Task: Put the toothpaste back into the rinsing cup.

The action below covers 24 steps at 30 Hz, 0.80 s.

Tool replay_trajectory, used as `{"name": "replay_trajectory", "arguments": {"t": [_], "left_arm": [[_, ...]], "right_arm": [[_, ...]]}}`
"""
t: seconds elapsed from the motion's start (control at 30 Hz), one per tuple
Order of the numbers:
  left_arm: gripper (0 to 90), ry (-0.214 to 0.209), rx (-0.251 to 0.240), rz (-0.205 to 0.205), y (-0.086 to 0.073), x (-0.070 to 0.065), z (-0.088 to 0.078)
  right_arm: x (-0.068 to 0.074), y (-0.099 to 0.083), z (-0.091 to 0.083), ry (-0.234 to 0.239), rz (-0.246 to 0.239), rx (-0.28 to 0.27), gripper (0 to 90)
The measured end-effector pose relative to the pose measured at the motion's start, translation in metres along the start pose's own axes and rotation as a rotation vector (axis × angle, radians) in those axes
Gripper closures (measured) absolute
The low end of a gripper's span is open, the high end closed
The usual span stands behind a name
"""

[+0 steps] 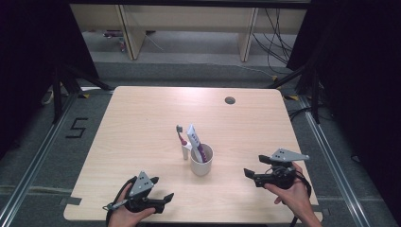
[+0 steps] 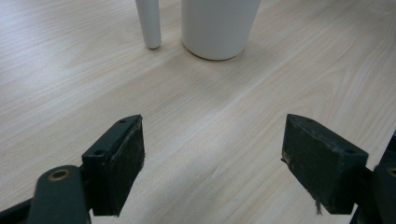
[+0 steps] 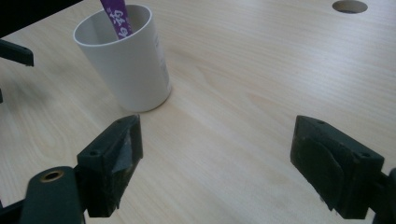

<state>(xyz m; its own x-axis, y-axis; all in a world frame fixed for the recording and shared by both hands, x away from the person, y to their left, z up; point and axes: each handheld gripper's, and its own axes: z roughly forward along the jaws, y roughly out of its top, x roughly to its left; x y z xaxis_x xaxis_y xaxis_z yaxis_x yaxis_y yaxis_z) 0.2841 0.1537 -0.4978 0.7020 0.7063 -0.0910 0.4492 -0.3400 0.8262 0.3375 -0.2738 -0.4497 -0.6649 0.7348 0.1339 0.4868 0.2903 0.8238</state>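
Observation:
A white cup [image 1: 201, 163] stands in the middle of the wooden table [image 1: 142, 123], with a purple and white toothpaste tube [image 1: 196, 142] leaning in it. A toothbrush [image 1: 182, 139] with a grey head and a white handle stands on end, touching the cup's left side. My left gripper [image 1: 162, 189] is near the front edge, left of the cup, open and empty. My right gripper [image 1: 253, 166] is to the cup's right, open and empty too. The left gripper view has the cup [image 2: 218, 28] and the handle's end [image 2: 148, 23] ahead of the open gripper [image 2: 212, 158]. The right gripper view has the cup [image 3: 126, 65] and tube [image 3: 116, 16] beyond the open gripper [image 3: 217, 158].
A round cable hole [image 1: 230, 100] sits near the table's far edge, also in the right gripper view as the hole [image 3: 349, 5]. Bare wood lies on both sides of the cup. Black stands and cables flank the table on the floor.

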Motion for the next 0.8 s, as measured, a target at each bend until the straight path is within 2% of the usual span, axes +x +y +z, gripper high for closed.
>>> {"name": "replay_trajectory", "arguments": {"t": [0.07, 0.1, 0.13, 0.17, 0.27, 0.33, 0.37, 0.4, 0.47, 0.5, 0.57, 0.6, 0.63, 0.7, 0.73, 0.8], "left_arm": [[20.9, 0.000, -0.001, 0.000, 0.000, 0.000, 0.000], [20.9, 0.001, -0.001, 0.001, 0.000, 0.000, 0.000], [20.8, 0.001, -0.001, 0.001, 0.000, 0.000, 0.000], [20.8, 0.001, 0.000, 0.002, 0.000, 0.000, 0.000], [20.8, 0.001, -0.007, -0.004, 0.000, -0.001, 0.000], [20.8, 0.001, -0.007, -0.005, 0.000, -0.001, 0.000], [20.8, 0.002, -0.007, -0.004, 0.000, -0.001, 0.000], [20.8, 0.001, -0.004, -0.001, 0.000, 0.000, 0.000], [20.8, 0.003, -0.002, -0.003, 0.000, -0.001, 0.000], [20.8, 0.004, -0.003, -0.003, 0.000, -0.001, 0.000], [20.8, 0.003, -0.008, -0.004, 0.000, -0.001, 0.000], [20.8, 0.002, -0.009, -0.004, 0.000, -0.001, 0.000], [20.8, 0.002, -0.009, -0.005, 0.000, -0.001, 0.000], [20.8, 0.004, -0.002, -0.002, 0.000, -0.001, 0.000], [20.8, 0.004, -0.003, -0.002, 0.000, -0.001, 0.000], [20.8, 0.003, -0.009, -0.004, 0.000, 0.000, 0.000]], "right_arm": [[0.003, -0.004, -0.003, -0.007, 0.038, 0.020, 17.8], [0.001, -0.005, -0.003, -0.006, 0.012, 0.016, 17.8], [0.003, -0.007, -0.004, 0.000, 0.032, 0.028, 17.8], [0.002, -0.008, -0.004, -0.003, 0.010, 0.013, 17.7], [0.001, -0.013, -0.007, -0.020, -0.002, 0.024, 17.6], [0.001, -0.017, -0.008, -0.014, 0.008, 0.033, 17.5], [0.002, -0.019, -0.008, -0.009, 0.033, 0.045, 17.3], [0.000, -0.021, -0.008, -0.019, 0.012, 0.035, 17.2], [0.002, -0.025, -0.010, -0.006, 0.056, 0.051, 17.0], [-0.001, -0.026, -0.010, -0.019, 0.012, 0.040, 16.8], [0.000, -0.029, -0.011, -0.017, 0.027, 0.043, 16.7], [0.002, -0.030, -0.012, -0.002, 0.053, 0.052, 16.7], [0.000, -0.031, -0.013, -0.011, 0.027, 0.053, 16.7], [0.002, -0.034, -0.014, -0.011, 0.045, 0.070, 16.7], [0.001, -0.035, -0.013, -0.021, 0.030, 0.061, 16.7], [0.003, -0.039, -0.013, -0.008, 0.045, 0.078, 16.7]]}}
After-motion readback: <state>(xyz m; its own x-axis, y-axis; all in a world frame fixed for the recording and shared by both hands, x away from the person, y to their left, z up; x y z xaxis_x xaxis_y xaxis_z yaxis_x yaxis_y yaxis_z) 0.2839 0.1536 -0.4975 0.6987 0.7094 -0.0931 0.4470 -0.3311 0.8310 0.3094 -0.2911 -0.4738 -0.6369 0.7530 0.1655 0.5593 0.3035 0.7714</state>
